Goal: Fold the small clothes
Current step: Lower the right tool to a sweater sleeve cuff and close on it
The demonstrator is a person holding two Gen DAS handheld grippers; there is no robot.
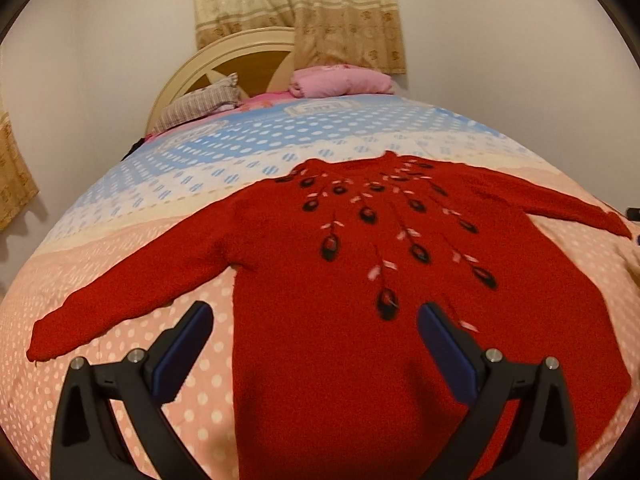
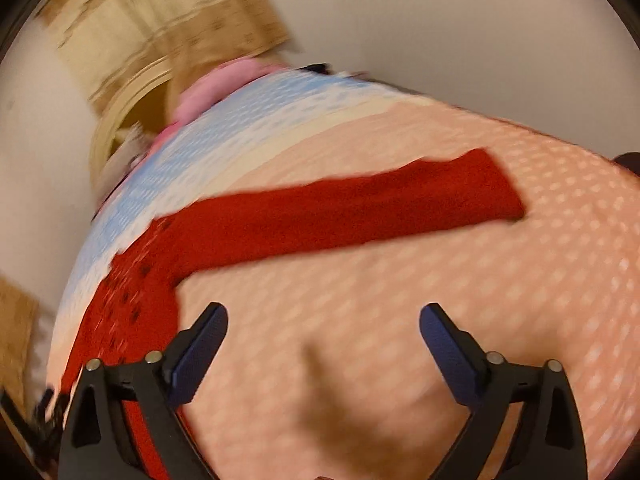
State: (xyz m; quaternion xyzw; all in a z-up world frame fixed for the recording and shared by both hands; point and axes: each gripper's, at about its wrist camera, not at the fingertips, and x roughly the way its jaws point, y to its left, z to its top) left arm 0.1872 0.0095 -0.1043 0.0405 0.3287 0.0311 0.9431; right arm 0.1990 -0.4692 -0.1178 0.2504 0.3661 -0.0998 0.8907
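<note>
Red sweater (image 1: 360, 280) spread flat, front up, on bed (image 1: 120, 280), filling centre of left wrist view; sleeves out to both sides. Left claw (image 1: 316, 320) spread wide, nothing pinched, above lower body of sweater. Right claw (image 2: 324, 320) spread, empty, over bare bedspread; sleeve (image 2: 360, 208) crosses mid-frame, blurred.

place: home bedroom | cues: bed (image 1: 120, 264), headboard (image 1: 240, 46), pillows (image 1: 340, 80), curtains (image 1: 296, 4)

The red sweater's (image 1: 340, 280) hem is cut off by the left wrist view's lower edge, while the curtain (image 2: 160, 20) and headboard (image 2: 120, 108) are smeared by blur in the right wrist view.
</note>
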